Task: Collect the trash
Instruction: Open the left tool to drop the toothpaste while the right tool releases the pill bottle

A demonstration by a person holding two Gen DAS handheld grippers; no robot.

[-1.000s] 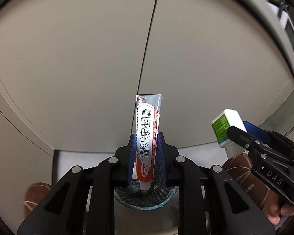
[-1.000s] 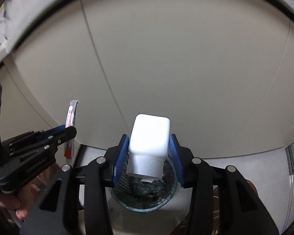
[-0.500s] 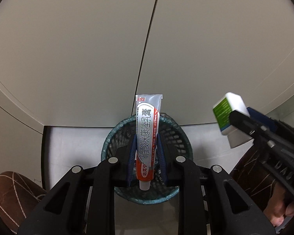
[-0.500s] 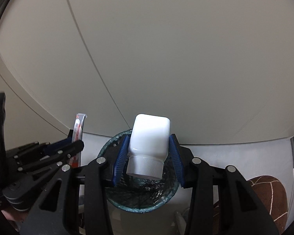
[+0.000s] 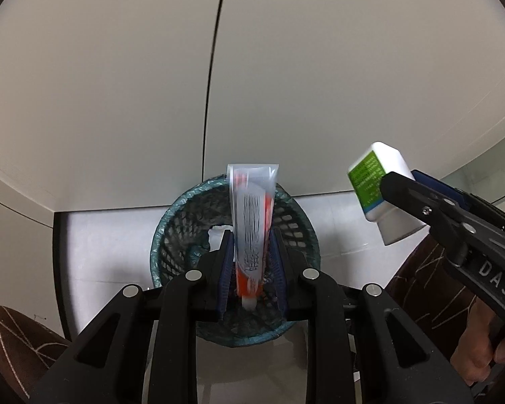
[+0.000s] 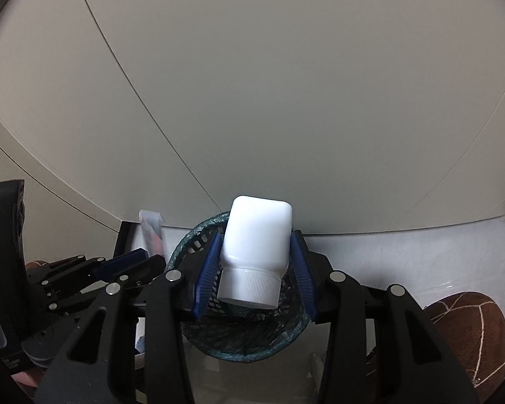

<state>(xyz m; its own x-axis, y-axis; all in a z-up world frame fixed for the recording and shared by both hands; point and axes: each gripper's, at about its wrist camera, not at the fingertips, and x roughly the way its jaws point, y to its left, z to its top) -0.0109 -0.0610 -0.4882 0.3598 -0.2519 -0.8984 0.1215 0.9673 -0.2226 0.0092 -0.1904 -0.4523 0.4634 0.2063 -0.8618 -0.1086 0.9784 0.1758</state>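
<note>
Both grippers have dropped and tipped down over the one bin [image 5: 234,269], so the drop looks near: the left gripper [image 5: 251,266], jaws nearly closed, pinches one tube [image 5: 252,222] above it, while the right gripper [image 6: 255,274], jaws half open, clamps one white bottle [image 6: 257,235].

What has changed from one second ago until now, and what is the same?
Both grippers came down toward the mesh trash basket, which was half hidden behind the fingers and now shows its full rim below them. The left gripper stays shut on the ointment tube and the right gripper on the white bottle, cap toward the camera. Nothing was let go.
</note>
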